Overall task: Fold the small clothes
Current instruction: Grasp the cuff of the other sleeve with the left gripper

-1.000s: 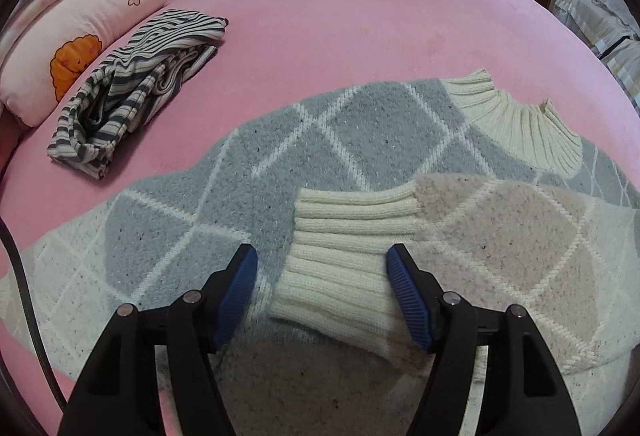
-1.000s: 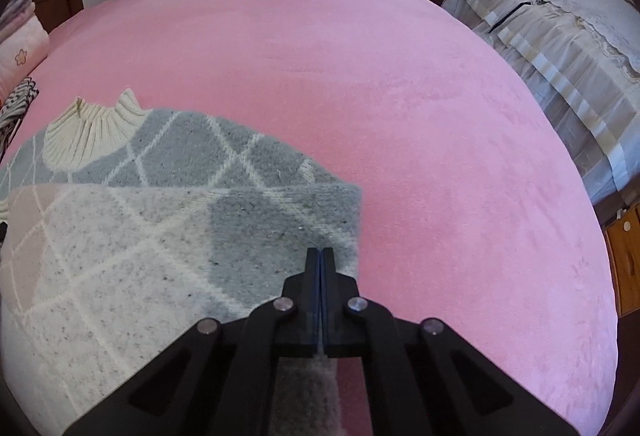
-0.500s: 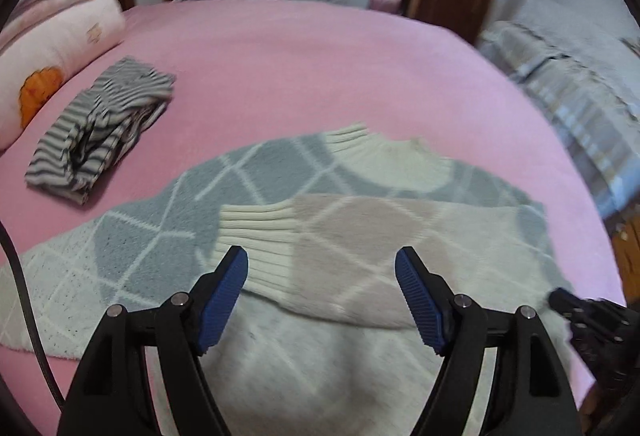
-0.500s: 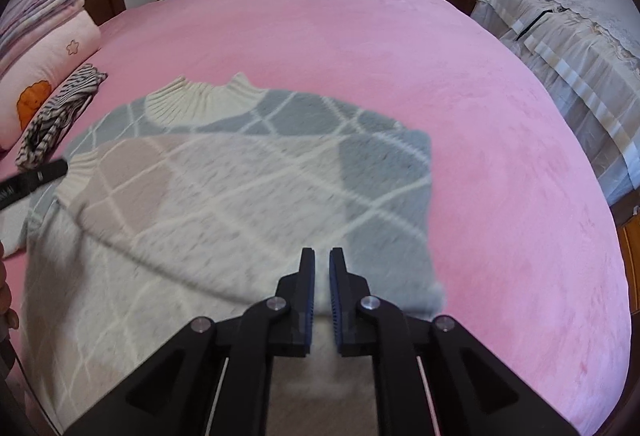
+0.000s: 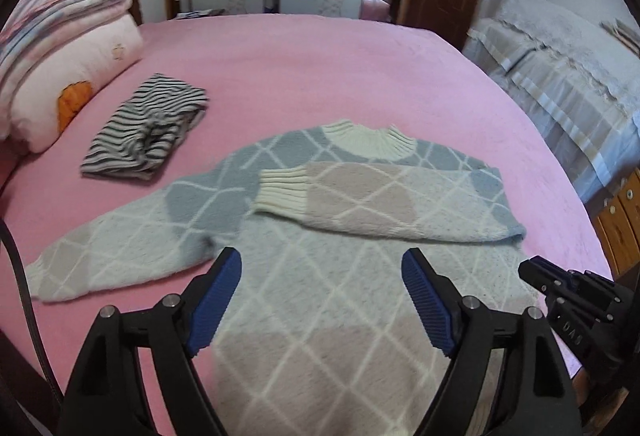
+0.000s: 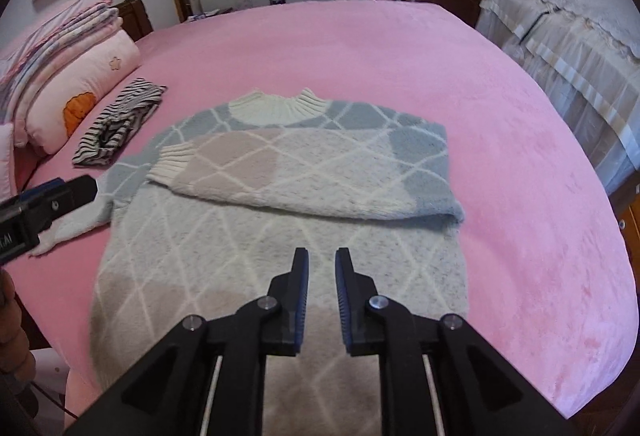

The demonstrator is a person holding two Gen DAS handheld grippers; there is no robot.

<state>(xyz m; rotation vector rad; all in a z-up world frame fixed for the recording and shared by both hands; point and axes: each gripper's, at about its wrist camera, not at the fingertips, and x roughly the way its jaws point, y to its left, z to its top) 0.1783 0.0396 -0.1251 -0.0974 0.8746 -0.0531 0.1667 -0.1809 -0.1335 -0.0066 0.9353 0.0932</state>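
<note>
Sweater [image 5: 320, 276] hem visible only from right wrist.

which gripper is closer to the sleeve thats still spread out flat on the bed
Left. The left gripper hangs just beside the unfolded sleeve, at its underarm. The right gripper is over the sweater's body, farther toward the folded side.

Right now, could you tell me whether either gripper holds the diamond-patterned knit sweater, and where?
Neither: the left gripper and right gripper hover open above the diamond-patterned knit sweater.
</note>
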